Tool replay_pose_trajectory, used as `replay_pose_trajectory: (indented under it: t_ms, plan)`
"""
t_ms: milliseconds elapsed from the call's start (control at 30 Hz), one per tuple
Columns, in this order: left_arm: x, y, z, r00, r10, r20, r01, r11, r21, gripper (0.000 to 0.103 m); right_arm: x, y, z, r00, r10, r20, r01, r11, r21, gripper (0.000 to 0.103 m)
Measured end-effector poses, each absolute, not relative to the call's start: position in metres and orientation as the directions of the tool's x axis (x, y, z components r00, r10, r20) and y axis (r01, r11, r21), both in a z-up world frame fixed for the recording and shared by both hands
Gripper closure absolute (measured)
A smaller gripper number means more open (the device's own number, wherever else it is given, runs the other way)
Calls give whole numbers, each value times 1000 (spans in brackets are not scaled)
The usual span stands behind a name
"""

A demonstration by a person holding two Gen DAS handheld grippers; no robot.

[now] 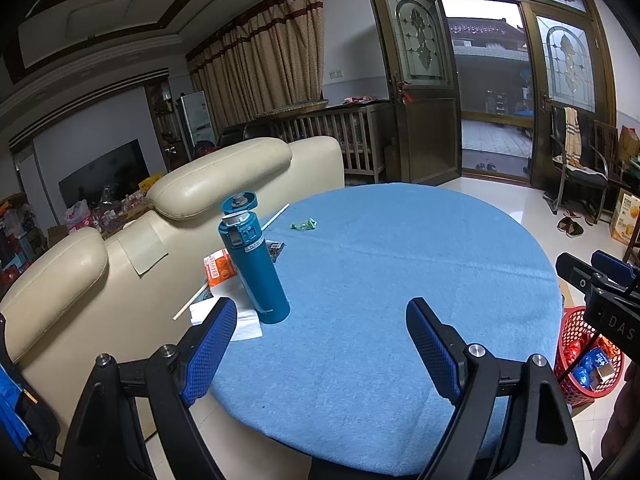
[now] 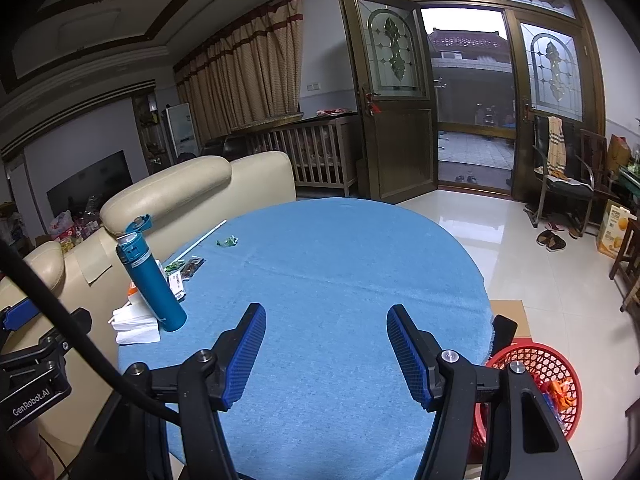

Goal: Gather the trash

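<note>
A round table with a blue cloth (image 1: 400,280) (image 2: 340,280) holds trash at its left side: a green crumpled wrapper (image 1: 304,224) (image 2: 227,241), a white straw (image 1: 275,217) (image 2: 206,235), an orange carton (image 1: 218,269), white tissue (image 1: 244,322) (image 2: 134,325), and dark wrappers (image 1: 276,249) (image 2: 191,266). A red basket (image 1: 588,354) (image 2: 540,384) with trash stands on the floor at the right. My left gripper (image 1: 320,344) is open and empty above the table's near part. My right gripper (image 2: 326,350) is open and empty too.
A teal flask (image 1: 256,268) (image 2: 152,284) with its lid flipped open stands among the trash. A cream sofa (image 1: 200,192) (image 2: 168,192) presses against the table's left edge. A cardboard box (image 2: 508,312) lies beside the basket. Chairs (image 2: 560,176) stand at the right wall.
</note>
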State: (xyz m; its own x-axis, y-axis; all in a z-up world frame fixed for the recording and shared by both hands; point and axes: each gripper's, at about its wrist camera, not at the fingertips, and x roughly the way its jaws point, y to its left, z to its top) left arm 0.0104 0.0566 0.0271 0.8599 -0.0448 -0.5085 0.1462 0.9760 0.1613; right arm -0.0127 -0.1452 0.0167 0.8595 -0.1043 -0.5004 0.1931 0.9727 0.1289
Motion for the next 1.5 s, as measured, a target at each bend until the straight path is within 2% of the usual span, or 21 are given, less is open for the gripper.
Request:
replay_pose_trajectory:
  t_ms: [933, 1500]
  plan:
    - [55, 24, 24, 842, -82, -533, 204, 963, 175, 16, 14, -182, 8, 822, -195, -535, 295, 949, 108, 36]
    - [102, 8, 6, 809, -82, -582, 215, 963, 163, 16, 58, -199, -10, 785, -209, -583, 317, 944, 88, 36]
